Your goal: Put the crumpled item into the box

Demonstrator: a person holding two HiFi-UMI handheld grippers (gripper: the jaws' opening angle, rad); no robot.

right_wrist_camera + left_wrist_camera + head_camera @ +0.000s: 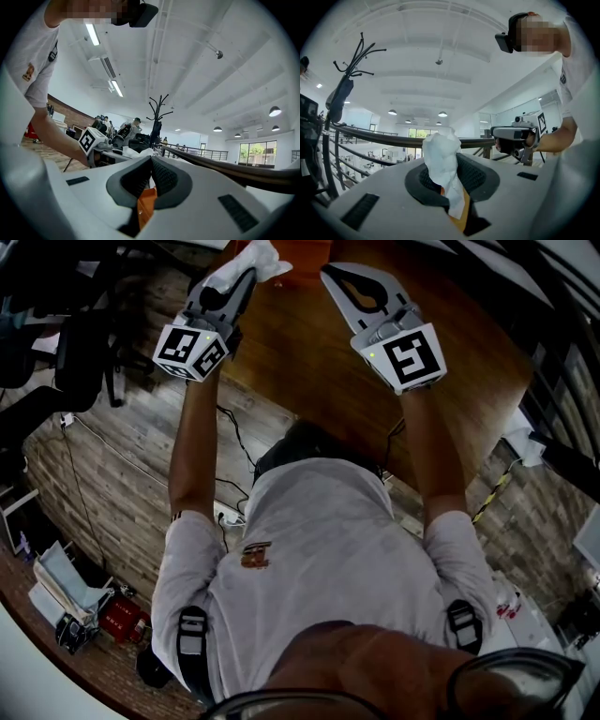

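Note:
The crumpled item is a wad of white paper (260,259), pinched between the jaws of my left gripper (246,270). In the left gripper view the paper (440,157) sticks up out of the left gripper (443,177), whose pads press on it. My right gripper (330,274) is held level with the left one, about a hand's width to its right. Its tips meet with nothing between them, as the right gripper view also shows (150,169). Both grippers are raised and tilted up toward the ceiling. No box shows in any view.
A brown wooden table (309,352) lies below both grippers. Plank floor with cables (230,427) runs beside the person's body. A dark chair (80,352) stands at the left. A coat stand (157,115) and a railing (201,152) appear in the distance.

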